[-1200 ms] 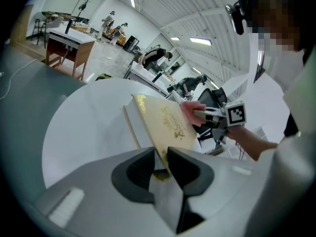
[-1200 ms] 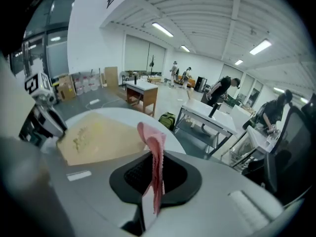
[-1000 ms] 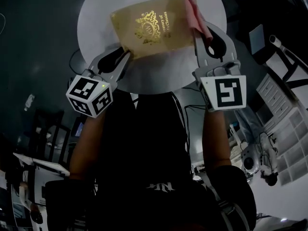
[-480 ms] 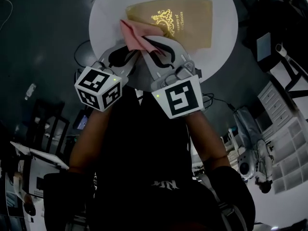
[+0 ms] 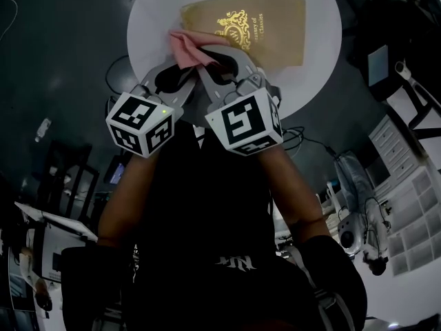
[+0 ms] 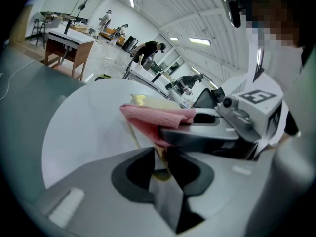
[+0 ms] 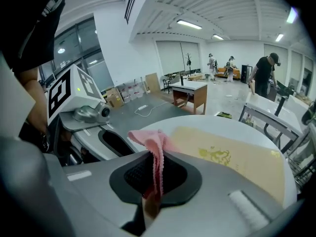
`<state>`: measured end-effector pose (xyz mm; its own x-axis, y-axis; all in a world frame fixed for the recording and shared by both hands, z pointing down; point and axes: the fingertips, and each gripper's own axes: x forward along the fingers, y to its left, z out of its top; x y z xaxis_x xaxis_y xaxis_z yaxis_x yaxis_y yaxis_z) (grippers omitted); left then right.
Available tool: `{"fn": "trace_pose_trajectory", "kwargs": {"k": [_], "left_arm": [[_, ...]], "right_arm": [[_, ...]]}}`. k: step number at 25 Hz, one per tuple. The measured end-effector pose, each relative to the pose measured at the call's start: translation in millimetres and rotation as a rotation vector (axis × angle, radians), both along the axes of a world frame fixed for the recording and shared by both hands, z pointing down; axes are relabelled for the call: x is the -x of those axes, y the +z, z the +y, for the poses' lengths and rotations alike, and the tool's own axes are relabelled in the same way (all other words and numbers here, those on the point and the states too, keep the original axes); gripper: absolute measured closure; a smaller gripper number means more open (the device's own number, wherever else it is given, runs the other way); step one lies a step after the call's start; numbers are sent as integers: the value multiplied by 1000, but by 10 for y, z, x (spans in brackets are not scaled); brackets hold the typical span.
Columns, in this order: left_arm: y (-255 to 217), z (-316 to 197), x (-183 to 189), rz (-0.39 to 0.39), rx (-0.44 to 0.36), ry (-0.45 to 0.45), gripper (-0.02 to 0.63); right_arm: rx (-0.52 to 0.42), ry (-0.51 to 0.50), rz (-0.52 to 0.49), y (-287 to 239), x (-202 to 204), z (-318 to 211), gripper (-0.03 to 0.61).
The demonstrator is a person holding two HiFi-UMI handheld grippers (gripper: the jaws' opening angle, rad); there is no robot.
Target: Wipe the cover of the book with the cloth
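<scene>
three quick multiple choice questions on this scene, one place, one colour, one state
1. Where does the book lie?
A on a round white table
B on the floor
C on a shelf

2. What colour is the cloth?
A blue
B pink
C green

3. The right gripper is:
A open and empty
B shut on the cloth
C shut on a pen

Answers: 1 A, the book rests flat on the white tabletop; 2 B, the cloth shows pink in every view; 3 B, its jaws pinch the cloth's fold.
</scene>
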<state>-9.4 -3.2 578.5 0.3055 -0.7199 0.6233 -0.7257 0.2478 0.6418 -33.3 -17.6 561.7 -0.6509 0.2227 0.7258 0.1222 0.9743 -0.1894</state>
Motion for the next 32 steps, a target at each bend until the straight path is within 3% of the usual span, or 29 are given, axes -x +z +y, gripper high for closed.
{"fn": "trace_pose_trajectory", "kwargs": {"k": [14,32], "left_arm": [[-3,-21,3,-2,6,3,529],[-24,-10,15,-16,15,5,528]], "right_arm": [[-18,31,11,13,-156,-183,565],[-58,150,33,-6,-447,-719,565]]}}
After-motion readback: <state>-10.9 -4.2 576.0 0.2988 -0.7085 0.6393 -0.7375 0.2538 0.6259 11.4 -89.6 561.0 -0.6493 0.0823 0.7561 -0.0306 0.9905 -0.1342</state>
